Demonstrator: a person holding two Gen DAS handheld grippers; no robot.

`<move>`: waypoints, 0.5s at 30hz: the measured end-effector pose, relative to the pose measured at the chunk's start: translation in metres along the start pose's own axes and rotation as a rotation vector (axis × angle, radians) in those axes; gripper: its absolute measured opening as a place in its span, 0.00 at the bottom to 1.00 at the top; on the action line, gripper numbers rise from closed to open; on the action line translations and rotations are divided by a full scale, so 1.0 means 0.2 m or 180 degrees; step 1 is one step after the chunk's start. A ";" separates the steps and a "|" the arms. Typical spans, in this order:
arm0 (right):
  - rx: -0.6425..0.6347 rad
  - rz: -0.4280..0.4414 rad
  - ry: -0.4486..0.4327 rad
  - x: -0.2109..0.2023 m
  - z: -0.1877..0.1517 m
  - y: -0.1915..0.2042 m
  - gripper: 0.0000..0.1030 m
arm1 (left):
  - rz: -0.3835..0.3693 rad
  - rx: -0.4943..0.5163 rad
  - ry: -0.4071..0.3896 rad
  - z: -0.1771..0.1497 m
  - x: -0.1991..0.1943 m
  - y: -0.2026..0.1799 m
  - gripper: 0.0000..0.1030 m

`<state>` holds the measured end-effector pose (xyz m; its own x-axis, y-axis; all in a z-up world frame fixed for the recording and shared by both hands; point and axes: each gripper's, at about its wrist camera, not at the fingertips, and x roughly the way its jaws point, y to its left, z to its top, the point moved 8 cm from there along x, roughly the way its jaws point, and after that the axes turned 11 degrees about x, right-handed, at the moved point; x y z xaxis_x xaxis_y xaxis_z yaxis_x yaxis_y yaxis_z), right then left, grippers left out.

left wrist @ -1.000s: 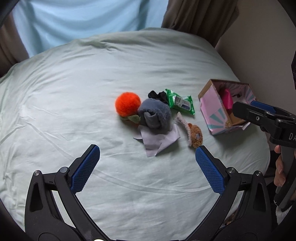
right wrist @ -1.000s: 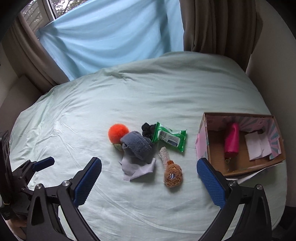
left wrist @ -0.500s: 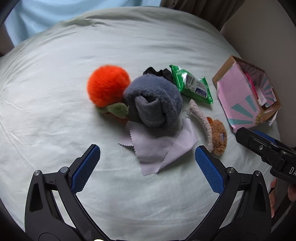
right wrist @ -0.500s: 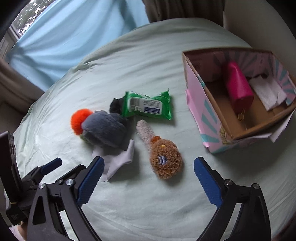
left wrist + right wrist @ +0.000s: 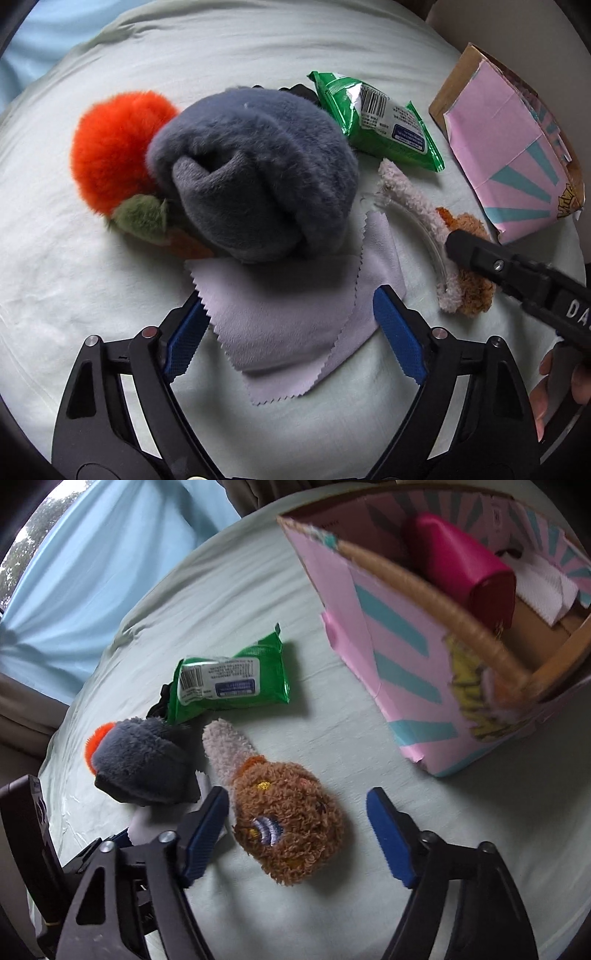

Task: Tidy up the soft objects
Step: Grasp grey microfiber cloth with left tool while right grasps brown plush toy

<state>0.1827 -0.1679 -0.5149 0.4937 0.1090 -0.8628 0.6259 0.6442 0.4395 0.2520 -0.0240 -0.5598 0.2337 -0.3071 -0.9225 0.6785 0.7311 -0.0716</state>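
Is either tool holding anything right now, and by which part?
Nothing held yet. Left tool is closing around the lilac cloth; right tool is closing around the brown plush toy.

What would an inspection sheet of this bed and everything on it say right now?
Surface: pale green bed sheet, lightly wrinkled.
Job's things: fluffy grey rolled fabric on a lilac zigzag-edged cloth; orange pompom beside it; brown plush toy; pink striped cardboard box holding a magenta pouch.
Clutter: green wipes packet, small black item behind it.
Grippers: left gripper, jaws closing either side of the cloth; right gripper, jaws closing around the plush, pads not yet pressing.
Cables: nothing seen.
Surroundings: light blue curtain, brown drape, wall.
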 end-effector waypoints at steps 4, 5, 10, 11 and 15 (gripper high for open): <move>0.0028 0.0089 0.0036 0.02 -0.01 0.01 0.62 | 0.0034 0.0021 -0.0011 0.03 0.02 0.01 0.71; 0.0025 0.0102 0.0052 0.02 -0.02 0.02 0.57 | 0.0057 0.0057 -0.0003 0.04 0.02 0.00 0.64; -0.0068 0.0108 0.0121 0.03 -0.04 0.05 0.46 | -0.0021 0.0170 -0.0011 0.05 0.01 -0.04 0.26; -0.0087 0.0100 0.0116 0.03 -0.04 0.05 0.44 | -0.0040 0.0169 -0.0009 0.05 0.01 -0.05 0.21; -0.0105 0.0071 0.0105 0.01 -0.05 0.06 0.41 | -0.0067 0.0158 0.0004 0.06 -0.01 -0.09 0.13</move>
<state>0.1854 -0.1519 -0.5145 0.4868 0.1483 -0.8608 0.5945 0.6658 0.4509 0.2487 -0.0438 -0.5530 0.2180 -0.3214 -0.9215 0.7171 0.6933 -0.0722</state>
